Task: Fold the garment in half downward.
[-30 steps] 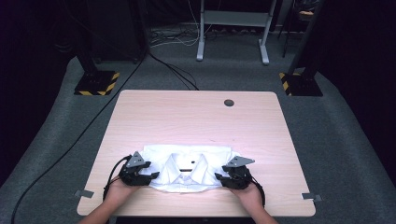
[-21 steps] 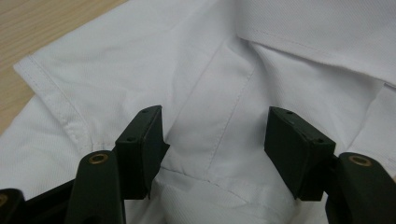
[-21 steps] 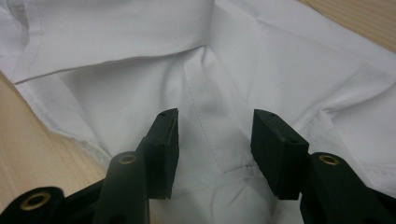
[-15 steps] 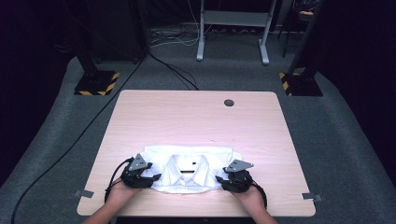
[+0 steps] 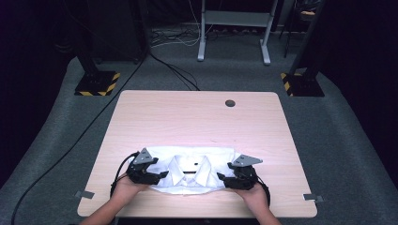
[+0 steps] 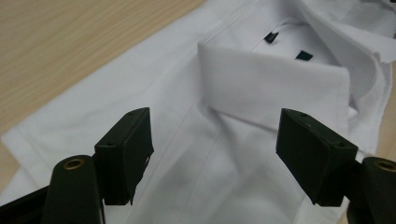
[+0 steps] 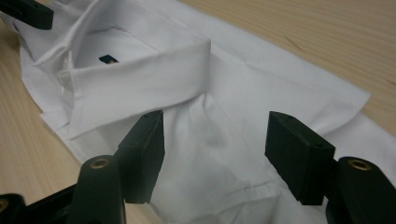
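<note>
A: High view first. Where is the folded white shirt [image 5: 190,169] placed?

B: It is laid flat near the table's [image 5: 197,117] near edge, long axis running left to right, collar in the middle. The left gripper [image 5: 151,174] is set at its left end, the right gripper [image 5: 231,180] at its right end. Both are equally near, and the shirt is spanned between them.

A: Left gripper view?

B: The jaws are seen well apart, having just been opening. White cloth is seen below and ahead of the gap, and no pinching by the pads is visible. The collar [image 6: 275,88] lies ahead, slightly right.

A: Right gripper view?

B: Same picture, mirrored. The jaws are parted, having just been opening; fabric is spread under the gap and nothing is clamped. The collar [image 7: 140,88] lies ahead and to the left, and the other gripper's jaw tip [image 7: 28,11] is seen at the far corner.

A: Judgement?

B: Shirt probably released; either end can be re-gripped equally.
</note>
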`<state>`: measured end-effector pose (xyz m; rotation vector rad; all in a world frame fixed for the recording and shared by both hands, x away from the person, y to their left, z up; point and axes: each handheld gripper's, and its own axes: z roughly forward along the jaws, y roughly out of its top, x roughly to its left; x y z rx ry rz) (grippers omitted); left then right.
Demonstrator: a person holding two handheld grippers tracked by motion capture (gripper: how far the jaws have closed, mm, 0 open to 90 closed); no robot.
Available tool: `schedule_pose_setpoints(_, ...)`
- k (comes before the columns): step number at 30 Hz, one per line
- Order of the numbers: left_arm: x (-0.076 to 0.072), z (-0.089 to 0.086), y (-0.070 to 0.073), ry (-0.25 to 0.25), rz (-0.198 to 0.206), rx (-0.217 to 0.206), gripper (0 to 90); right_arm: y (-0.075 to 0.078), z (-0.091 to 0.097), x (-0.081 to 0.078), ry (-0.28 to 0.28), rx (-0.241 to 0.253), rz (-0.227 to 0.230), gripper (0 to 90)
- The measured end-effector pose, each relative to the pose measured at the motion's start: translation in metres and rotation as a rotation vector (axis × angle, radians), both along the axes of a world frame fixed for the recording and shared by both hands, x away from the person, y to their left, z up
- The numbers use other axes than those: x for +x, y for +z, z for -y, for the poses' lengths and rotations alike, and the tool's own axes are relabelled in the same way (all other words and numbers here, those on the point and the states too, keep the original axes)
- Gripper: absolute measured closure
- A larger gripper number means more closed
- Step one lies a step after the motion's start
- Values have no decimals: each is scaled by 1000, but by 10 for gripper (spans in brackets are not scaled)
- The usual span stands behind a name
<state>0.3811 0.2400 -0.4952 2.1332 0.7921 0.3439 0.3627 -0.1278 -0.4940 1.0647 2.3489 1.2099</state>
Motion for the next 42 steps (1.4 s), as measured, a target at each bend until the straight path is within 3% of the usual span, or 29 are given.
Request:
schedule_pose_setpoints(3,4,11,3,-22,10,8,254,5,-8,1,15,4,11,353)
schedule_pose_setpoints(8,11,25,-5,-32,0,36,251,4,-30,3,67,16,11,341)
schedule_pose_setpoints(17,17,28,-23,-24,-37,78,246,-20,-58,10,113,-102,-9,327)
schedule_pose_setpoints(23,15,29,-27,-20,-29,86,240,-27,-61,10,110,-125,-1,321)
schedule_pose_setpoints(26,14,29,-29,-14,-21,80,233,-30,-62,7,109,-141,24,320)
schedule_pose_setpoints(32,12,30,-31,-6,-13,74,234,-32,-58,7,122,-124,47,331)
schedule_pose_setpoints(42,11,35,-30,3,-19,80,235,-31,-54,9,126,-112,28,329)
